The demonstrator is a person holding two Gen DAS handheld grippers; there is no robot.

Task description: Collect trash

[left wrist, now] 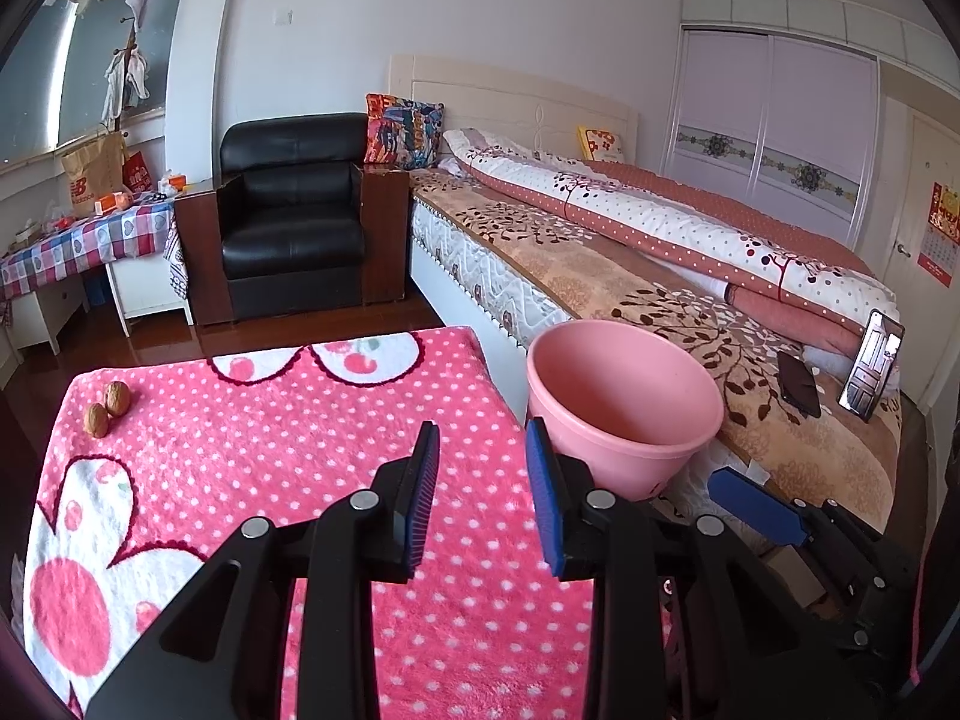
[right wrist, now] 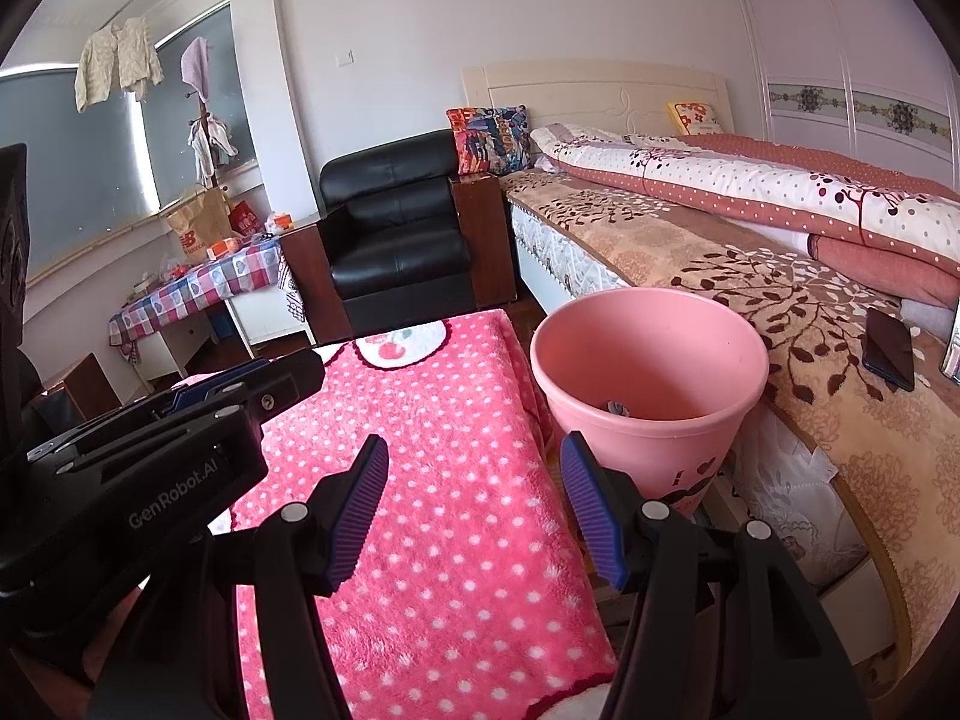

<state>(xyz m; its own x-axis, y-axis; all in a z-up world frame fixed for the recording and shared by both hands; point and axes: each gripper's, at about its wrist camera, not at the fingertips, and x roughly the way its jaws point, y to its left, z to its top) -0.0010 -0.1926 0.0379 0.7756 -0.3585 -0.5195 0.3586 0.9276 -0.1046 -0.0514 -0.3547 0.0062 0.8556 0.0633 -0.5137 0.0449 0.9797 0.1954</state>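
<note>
Two brown walnuts (left wrist: 108, 408) lie together at the far left of the pink dotted blanket (left wrist: 300, 420) in the left wrist view. My left gripper (left wrist: 483, 450) hovers open above the blanket with nothing between its blue pads, well right of the walnuts. A pink bin (left wrist: 624, 402) stands between the blanket's right edge and the bed. In the right wrist view the pink bin (right wrist: 651, 378) holds a small scrap (right wrist: 615, 407) at its bottom. My right gripper (right wrist: 474, 468) stands open and empty over the pink blanket (right wrist: 432, 420), just left of the bin.
A bed (left wrist: 600, 264) with a patterned cover runs along the right, with a dark phone (left wrist: 799, 384) and a propped phone (left wrist: 873, 366) on it. A black armchair (left wrist: 294, 210) and a checked-cloth table (left wrist: 78, 240) with bags stand behind. The left gripper's body (right wrist: 138, 462) fills the right wrist view's left.
</note>
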